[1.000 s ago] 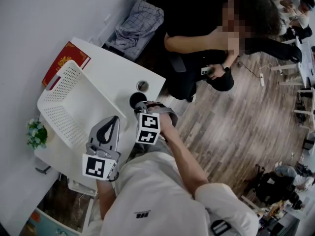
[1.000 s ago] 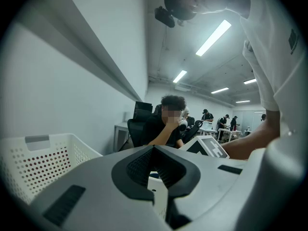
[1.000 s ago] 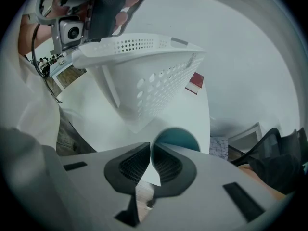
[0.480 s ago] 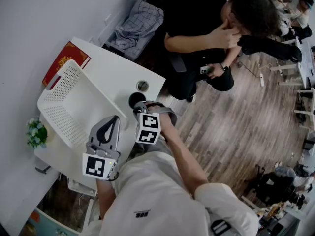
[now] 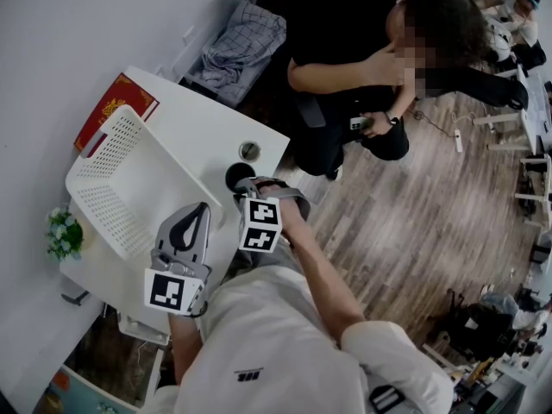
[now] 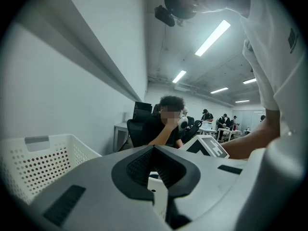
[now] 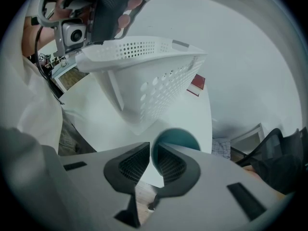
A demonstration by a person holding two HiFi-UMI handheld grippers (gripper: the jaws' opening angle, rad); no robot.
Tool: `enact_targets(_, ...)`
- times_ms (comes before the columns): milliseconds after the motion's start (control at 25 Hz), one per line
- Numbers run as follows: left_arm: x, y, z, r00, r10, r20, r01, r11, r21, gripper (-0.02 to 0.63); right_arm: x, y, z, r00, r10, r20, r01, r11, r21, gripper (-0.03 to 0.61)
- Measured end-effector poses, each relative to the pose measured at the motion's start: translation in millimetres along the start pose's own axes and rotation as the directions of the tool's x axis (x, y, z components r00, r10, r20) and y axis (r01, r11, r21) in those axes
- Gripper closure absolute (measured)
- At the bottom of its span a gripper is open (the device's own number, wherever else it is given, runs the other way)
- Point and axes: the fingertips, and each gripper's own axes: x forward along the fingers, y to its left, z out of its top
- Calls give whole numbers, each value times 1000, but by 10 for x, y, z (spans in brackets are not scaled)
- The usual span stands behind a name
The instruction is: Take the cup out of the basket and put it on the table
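Cup (image 5: 236, 176), dark teal, sits outside the basket (image 5: 110, 141), at the table's (image 5: 205, 121) near edge just beside the basket's corner. Right gripper (image 5: 242, 185) points steeply down on it, jaws clenched on the cup's wall: one pad inside the rim, one outside, the open mouth showing beyond them. Left gripper (image 5: 201, 210) lies nearly level at the basket's near rim, jaws closed on a white perforated strip, probably that rim.
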Motion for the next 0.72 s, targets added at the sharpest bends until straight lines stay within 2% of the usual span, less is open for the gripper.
enact_targets(720,-20,-31,47,1000,-3,13,3,1000,5,604,-168,-24,-27,999,-43,25,43,999,11,543)
